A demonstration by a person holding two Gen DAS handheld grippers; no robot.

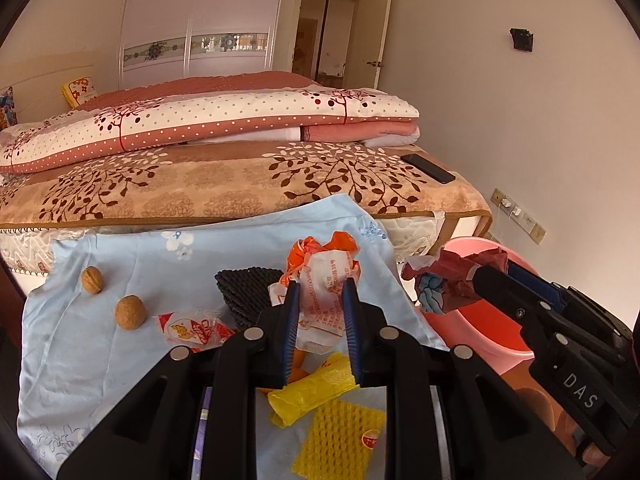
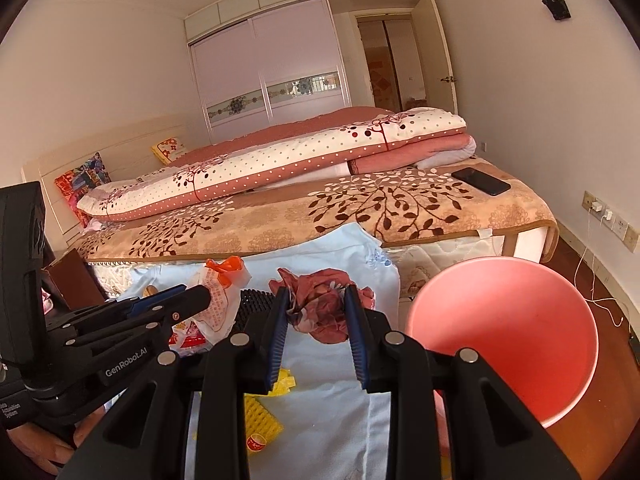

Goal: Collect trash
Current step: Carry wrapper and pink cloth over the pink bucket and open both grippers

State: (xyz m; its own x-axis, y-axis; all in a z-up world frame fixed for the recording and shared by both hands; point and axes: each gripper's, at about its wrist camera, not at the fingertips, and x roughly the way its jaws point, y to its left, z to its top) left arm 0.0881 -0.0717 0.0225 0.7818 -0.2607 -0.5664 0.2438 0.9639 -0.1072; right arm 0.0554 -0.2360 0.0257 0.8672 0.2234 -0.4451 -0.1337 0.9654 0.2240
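My left gripper (image 1: 322,286) is shut on a crumpled white and orange plastic bag (image 1: 326,280), held above the light blue cloth (image 1: 120,360). My right gripper (image 2: 316,296) is shut on a crumpled dark red wrapper (image 2: 324,308), just left of the pink bin (image 2: 520,320); in the left wrist view the wrapper (image 1: 448,276) hangs over the bin's rim (image 1: 472,244). On the cloth lie a red and white snack wrapper (image 1: 192,330), a yellow bag (image 1: 312,394), a yellow foam net (image 1: 340,436) and a black foam net (image 1: 244,284).
Two walnuts (image 1: 93,279) (image 1: 130,312) lie on the cloth's left part. The bed (image 1: 240,184) with a folded quilt (image 1: 208,124) stands behind, with a black phone (image 1: 428,168) at its right corner. A wall socket with a white cable (image 2: 600,212) is at the right.
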